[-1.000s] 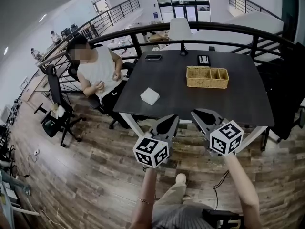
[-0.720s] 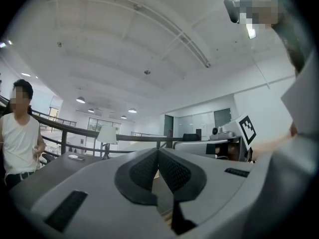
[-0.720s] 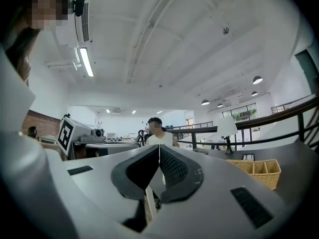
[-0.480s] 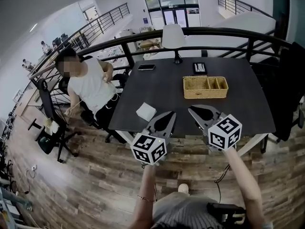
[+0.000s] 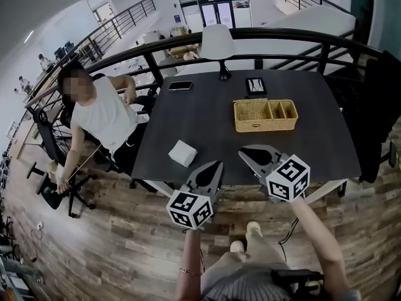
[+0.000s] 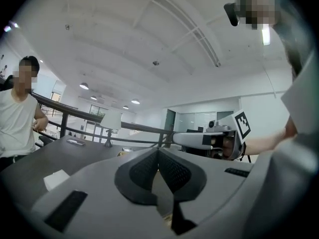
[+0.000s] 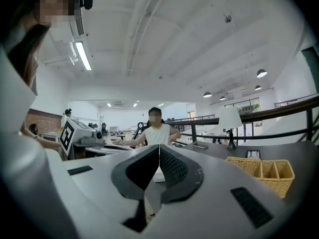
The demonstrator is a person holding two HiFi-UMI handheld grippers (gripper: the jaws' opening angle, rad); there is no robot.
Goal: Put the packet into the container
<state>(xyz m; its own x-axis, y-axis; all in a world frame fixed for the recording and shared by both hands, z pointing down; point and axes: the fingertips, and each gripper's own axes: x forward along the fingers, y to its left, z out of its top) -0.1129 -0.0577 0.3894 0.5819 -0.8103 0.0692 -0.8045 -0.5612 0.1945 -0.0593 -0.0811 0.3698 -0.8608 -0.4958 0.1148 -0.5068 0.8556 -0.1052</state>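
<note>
A white packet [image 5: 182, 153] lies flat near the front left of the dark table [image 5: 207, 121]. A wicker container [image 5: 265, 115] with compartments stands at mid right. Over the table's front edge, my left gripper [image 5: 218, 164] and right gripper [image 5: 241, 150] hover side by side, both shut and holding nothing. In the left gripper view the jaws [image 6: 158, 151] meet, with the packet [image 6: 56, 179] low on the left. In the right gripper view the shut jaws [image 7: 158, 147] point level across the table, and the container [image 7: 261, 171] is at the right.
A white lamp [image 5: 215, 42], a phone [image 5: 180, 85] and a small black item [image 5: 255, 86] sit at the table's far side. A seated person [image 5: 94, 115] leans beside the left edge. A black railing [image 5: 301, 36] runs behind the table.
Both grippers have moved forward from over the floor to the table's front edge, so the table now appears nearer. The seated person has leaned down to the left.
</note>
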